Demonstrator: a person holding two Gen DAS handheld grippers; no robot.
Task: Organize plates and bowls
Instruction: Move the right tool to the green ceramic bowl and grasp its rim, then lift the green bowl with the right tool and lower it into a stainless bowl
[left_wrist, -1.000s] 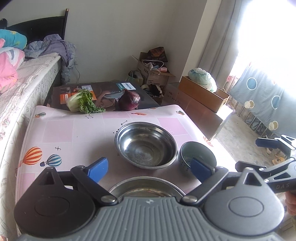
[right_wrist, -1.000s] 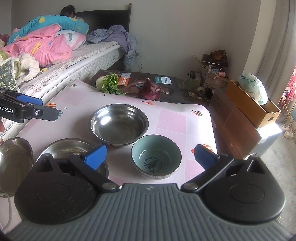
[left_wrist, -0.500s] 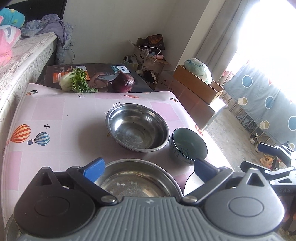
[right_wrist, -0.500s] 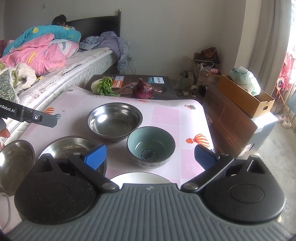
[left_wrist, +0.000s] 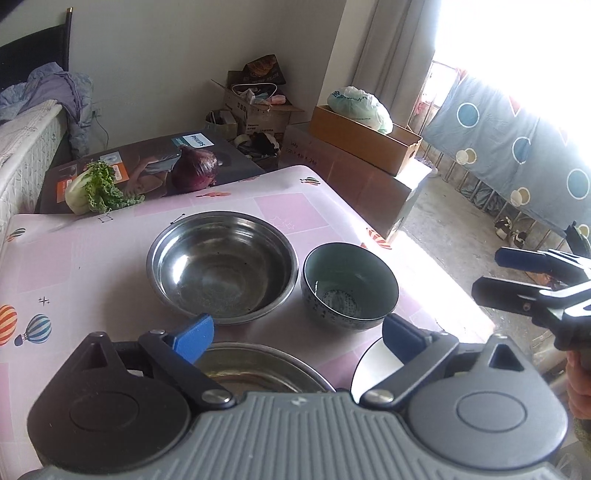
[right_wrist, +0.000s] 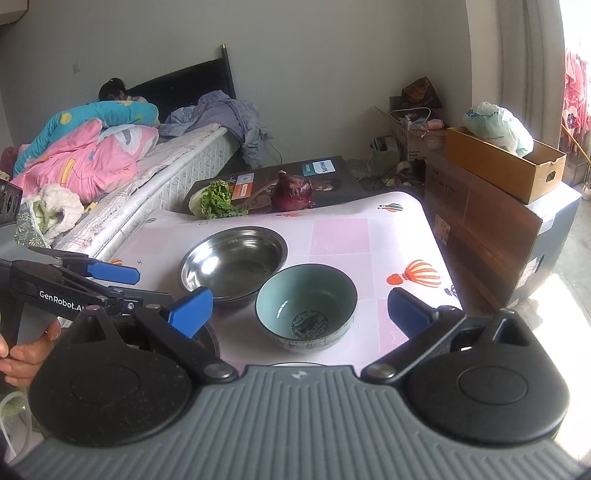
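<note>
The left claw (left_wrist: 297, 338) stands wide, its jaws closing a little, with nothing gripped; it hangs above a steel bowl (left_wrist: 255, 363) at 6 o'clock on the table (left_wrist: 66, 266); the pads do not touch the rim. The right claw (right_wrist: 299, 312) is spread wide too and holds nothing; the green bowl (right_wrist: 306, 308) lies in the gap beyond its fingertips, apart from both.

Counted: two steel bowls in the left view, the second steel bowl (left_wrist: 221, 267) at table centre; one green bowl just beside it at 3 o'clock; one white plate (left_wrist: 371, 363), only an edge showing at 5 o'clock under the left claw's right finger.

At 12 o'clock on the far table edge: one cabbage (left_wrist: 94, 188) and one red onion (left_wrist: 194, 168), near each other on a flat box (left_wrist: 147, 162). A bed (right_wrist: 122, 184) runs along the table's 9 o'clock side.
</note>
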